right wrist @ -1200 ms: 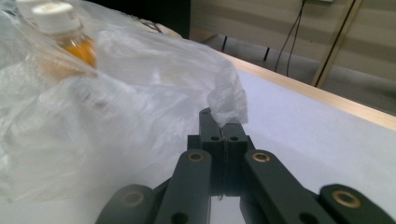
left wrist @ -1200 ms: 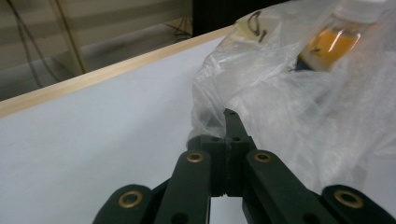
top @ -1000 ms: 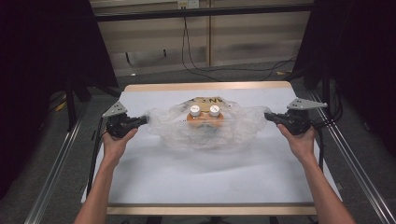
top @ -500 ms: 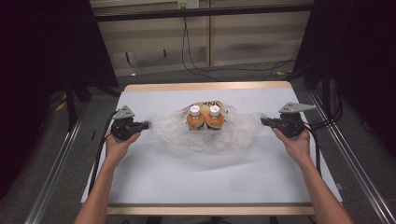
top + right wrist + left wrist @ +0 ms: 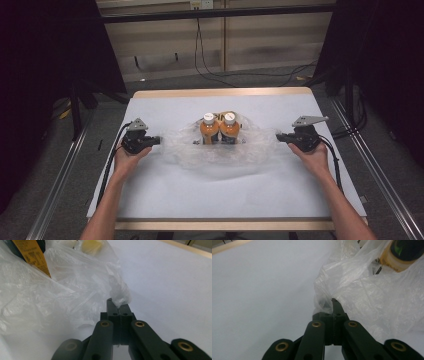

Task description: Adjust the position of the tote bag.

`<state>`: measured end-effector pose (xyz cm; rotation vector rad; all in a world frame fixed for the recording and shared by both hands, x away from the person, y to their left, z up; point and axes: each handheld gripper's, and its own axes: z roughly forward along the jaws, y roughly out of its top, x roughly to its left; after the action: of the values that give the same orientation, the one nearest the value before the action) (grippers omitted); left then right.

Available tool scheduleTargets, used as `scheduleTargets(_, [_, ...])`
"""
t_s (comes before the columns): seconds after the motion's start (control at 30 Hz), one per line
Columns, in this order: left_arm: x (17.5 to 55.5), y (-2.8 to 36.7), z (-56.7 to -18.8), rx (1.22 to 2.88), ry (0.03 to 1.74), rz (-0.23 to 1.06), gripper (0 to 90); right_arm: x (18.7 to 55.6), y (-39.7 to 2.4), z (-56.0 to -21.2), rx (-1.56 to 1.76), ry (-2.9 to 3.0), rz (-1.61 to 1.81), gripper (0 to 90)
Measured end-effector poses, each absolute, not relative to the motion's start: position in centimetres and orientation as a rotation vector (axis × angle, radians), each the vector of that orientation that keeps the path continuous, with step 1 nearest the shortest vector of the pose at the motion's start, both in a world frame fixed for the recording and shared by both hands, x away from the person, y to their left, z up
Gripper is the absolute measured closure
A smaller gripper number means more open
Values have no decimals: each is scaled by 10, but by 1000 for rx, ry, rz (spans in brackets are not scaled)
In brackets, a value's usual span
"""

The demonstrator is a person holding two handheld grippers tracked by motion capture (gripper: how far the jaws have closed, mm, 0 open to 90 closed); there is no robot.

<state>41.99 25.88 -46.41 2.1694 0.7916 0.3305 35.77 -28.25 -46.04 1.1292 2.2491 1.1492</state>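
The clear plastic bag (image 5: 220, 150) stretches left to right across the table (image 5: 165, 200); 2 bottles (image 5: 220, 131) stand upright inside. Left gripper (image 5: 159, 140) and right gripper (image 5: 278, 137) each pinch one bag end.

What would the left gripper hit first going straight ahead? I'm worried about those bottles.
The left gripper, shut on the plastic bag, would push into the bag first, probably the bottles after.

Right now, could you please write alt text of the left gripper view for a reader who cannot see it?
The left gripper has its black jaws shut on a pinched edge of a clear plastic bag, above a white table. An orange bottle shows through the bag at the upper right.
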Motion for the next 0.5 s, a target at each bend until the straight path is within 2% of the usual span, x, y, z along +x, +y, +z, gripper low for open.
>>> scheduleTargets(0.5, [423, 263, -483, 2212, 826, 270, 900, 363, -274, -487, 1171, 2351, 1061, 900])
